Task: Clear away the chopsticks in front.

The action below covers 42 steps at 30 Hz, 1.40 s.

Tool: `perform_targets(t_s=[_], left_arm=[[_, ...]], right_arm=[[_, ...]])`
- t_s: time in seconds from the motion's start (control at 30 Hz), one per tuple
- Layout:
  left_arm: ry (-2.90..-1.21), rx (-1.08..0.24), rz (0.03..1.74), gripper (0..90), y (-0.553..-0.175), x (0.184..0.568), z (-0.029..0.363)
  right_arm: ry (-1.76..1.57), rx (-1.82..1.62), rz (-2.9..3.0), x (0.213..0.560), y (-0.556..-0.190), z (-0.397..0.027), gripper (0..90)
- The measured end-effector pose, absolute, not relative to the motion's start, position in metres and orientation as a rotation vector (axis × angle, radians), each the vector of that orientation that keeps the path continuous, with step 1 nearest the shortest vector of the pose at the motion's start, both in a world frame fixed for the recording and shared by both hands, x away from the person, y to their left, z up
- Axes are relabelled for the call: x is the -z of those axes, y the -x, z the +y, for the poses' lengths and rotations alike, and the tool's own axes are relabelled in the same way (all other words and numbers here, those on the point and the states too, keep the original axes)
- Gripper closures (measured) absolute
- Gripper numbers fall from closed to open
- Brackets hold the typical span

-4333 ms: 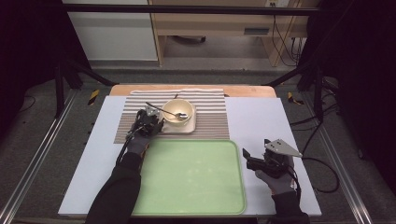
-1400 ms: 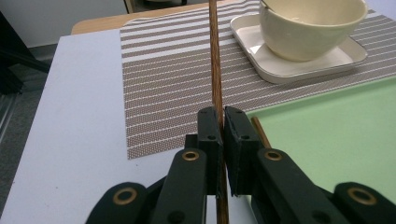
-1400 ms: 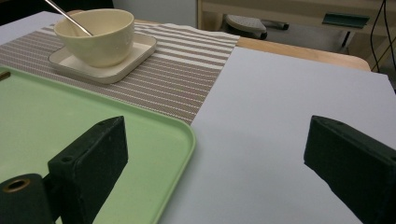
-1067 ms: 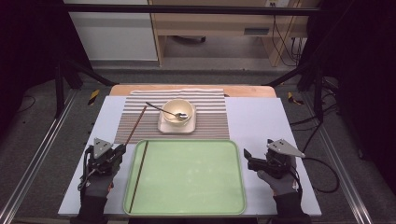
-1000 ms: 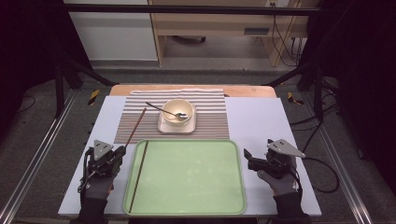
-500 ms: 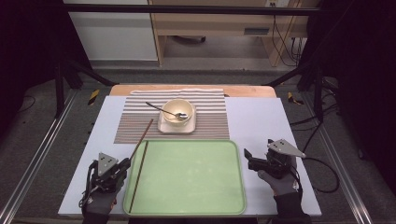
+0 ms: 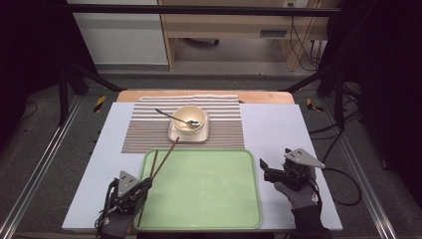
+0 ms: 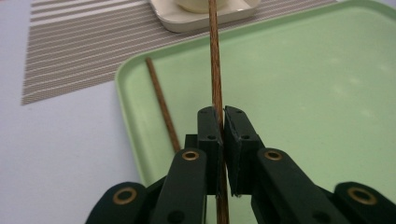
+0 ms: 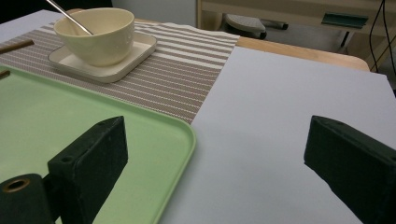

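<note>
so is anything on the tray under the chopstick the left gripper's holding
Only the other chopstick, lying along the green tray's left edge, beside the held chopstick and apart from it. The left gripper has bare tray surface under the stick.

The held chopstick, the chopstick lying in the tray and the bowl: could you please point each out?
held chopstick [image 8: 215, 65], left gripper view, mid shaft.
chopstick lying in the tray [image 8: 161, 100], left gripper view, mid shaft.
bowl [image 7: 189, 117], high view, inner wall.

Cream bowl [image 7: 189, 118] on square saucer [image 7: 174, 135], spoon [image 7: 172, 117] inside (handle leaning left), striped placemat [image 7: 144, 130]
</note>
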<state>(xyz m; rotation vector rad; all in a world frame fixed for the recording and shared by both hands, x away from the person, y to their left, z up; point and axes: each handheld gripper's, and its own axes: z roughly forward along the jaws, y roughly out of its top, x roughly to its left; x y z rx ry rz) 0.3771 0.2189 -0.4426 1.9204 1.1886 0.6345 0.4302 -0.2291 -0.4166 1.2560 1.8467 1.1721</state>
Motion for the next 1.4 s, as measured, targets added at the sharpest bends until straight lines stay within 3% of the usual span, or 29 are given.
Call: perform_targets(t_s=[1.4], left_arm=[[-2.136,-0.533,1.128,84.1,-0.38,0.473,0.192]], right_arm=[[-1.252,-1.15,1.858,0.419,-0.432,-0.227,6.4]])
